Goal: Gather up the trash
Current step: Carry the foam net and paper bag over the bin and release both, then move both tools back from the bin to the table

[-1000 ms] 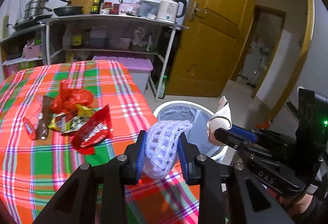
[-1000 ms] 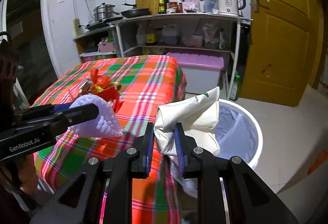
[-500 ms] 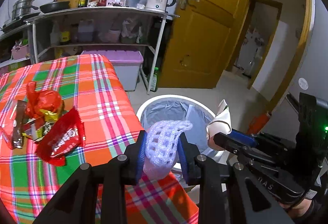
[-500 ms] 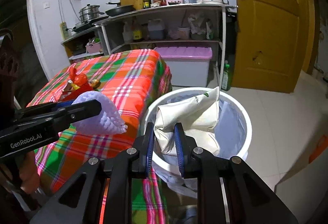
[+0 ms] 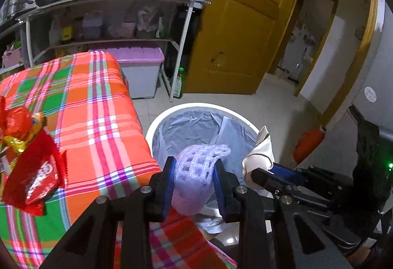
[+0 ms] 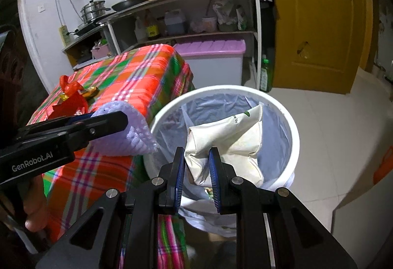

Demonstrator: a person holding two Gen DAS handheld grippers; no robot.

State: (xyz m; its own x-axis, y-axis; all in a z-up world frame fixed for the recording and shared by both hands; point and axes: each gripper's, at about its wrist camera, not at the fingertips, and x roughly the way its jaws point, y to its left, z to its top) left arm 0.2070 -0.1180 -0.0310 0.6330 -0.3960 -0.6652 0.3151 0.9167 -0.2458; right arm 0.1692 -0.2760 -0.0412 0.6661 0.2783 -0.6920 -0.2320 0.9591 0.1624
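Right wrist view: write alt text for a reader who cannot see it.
The right gripper pinches a crumpled white paper bag above a white bin lined with a plastic bag. At left, the left gripper holds a white foam net beside a table with a plaid cloth.

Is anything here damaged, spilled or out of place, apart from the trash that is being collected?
One thing stands out: the yellow door has a small chipped hole in its lower panel, also visible from the left wrist. Wrappers remain on the checked tablecloth. Nothing looks spilled.
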